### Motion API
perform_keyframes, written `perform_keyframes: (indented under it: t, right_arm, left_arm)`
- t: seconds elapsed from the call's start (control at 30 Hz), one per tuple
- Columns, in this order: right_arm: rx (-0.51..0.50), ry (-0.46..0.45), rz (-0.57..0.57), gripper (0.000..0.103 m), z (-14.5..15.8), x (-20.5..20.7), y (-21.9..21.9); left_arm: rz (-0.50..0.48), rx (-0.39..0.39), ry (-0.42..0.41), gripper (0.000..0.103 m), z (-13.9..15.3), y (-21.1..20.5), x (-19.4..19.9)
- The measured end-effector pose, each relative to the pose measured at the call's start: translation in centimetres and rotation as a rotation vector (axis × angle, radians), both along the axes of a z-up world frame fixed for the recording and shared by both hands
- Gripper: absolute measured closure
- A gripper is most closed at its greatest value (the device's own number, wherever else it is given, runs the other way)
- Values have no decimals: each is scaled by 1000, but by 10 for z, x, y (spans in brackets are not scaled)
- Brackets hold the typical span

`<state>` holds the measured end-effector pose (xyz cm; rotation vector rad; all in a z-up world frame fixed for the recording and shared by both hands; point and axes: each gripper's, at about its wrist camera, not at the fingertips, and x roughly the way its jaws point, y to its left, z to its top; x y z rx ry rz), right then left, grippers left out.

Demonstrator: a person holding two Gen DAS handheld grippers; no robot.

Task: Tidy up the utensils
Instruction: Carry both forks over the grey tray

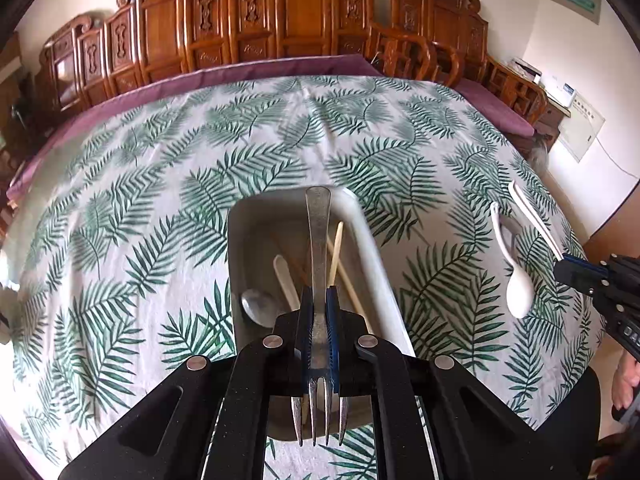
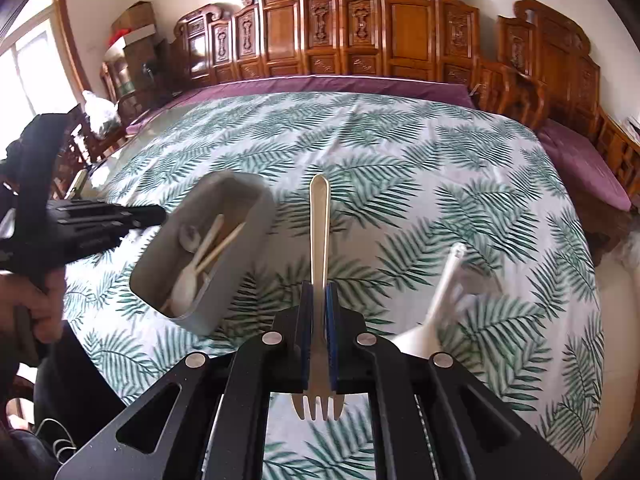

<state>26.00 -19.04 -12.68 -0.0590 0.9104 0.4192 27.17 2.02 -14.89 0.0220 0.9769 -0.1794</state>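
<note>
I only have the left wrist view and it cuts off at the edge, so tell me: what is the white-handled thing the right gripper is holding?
Observer: A pale fork. The right wrist view shows its tines, pointing back toward the camera.
Operator: Is it held properly?
Observer: The right gripper is shut on it just above the tines, with the handle sticking straight out ahead.
Operator: The white handle in the bin, what is it?
Observer: It looks like a white spoon; its bowl shows low inside the grey bin.
</note>
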Motion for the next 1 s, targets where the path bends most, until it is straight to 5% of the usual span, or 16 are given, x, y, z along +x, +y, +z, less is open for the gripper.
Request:
perform_keyframes:
  t: [0.53,1.0]
  right_arm:
    - [-52,25,82,95,3,7,66]
    - [-7,89,131,95,-16,26,120]
  left_arm:
    - [14,-56,22,97,-21,22,10]
    - [53,-48,-61,97,16,61,-19]
